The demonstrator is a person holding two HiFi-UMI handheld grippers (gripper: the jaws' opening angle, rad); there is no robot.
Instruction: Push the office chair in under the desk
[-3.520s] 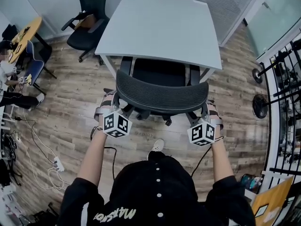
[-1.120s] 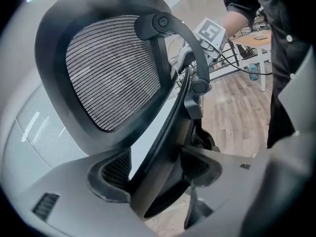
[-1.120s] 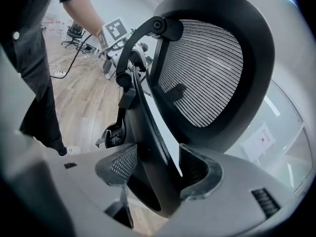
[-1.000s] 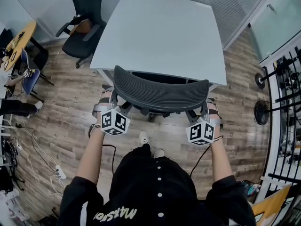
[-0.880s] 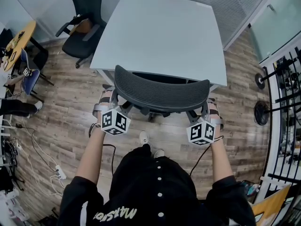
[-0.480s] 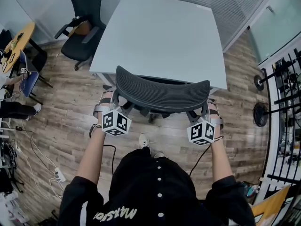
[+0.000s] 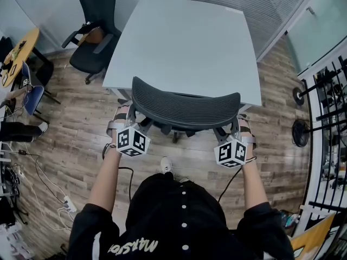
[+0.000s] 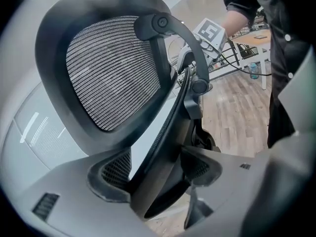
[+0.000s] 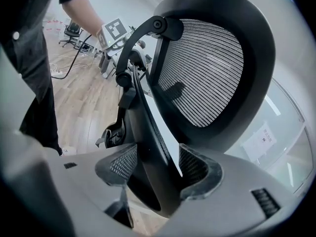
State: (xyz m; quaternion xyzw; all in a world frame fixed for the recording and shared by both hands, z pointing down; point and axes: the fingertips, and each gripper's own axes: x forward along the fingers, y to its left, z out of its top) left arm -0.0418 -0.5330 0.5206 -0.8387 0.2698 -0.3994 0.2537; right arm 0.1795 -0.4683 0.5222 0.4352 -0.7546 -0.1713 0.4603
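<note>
The black mesh-backed office chair [image 7: 184, 108] stands at the near edge of the white desk [image 7: 184, 42], its seat hidden under the desktop and only the backrest showing. My left gripper [image 7: 126, 122] is shut on the left strut of the chair's back frame [image 8: 163, 147], which sits between the pads [image 8: 114, 171]. My right gripper [image 7: 238, 130] is shut on the right strut of that frame [image 9: 148, 147], and the strut fills the gap between its pads [image 9: 193, 168]. The mesh backrest [image 8: 108, 68] [image 9: 207, 68] rises above both sets of jaws.
A second black office chair [image 7: 95, 23] stands by the desk's far left corner. A round yellow table [image 7: 19, 46] and a blue chair [image 7: 33, 91] lie at the far left, cables and a power strip [image 7: 66, 202] on the wooden floor. A black rack [image 7: 328, 129] lines the right side.
The chair has rolled forward with both grippers on its frame. Its seat, in plain view 3.5 s ago, is now under the desktop and the backrest is at the desk's edge.
</note>
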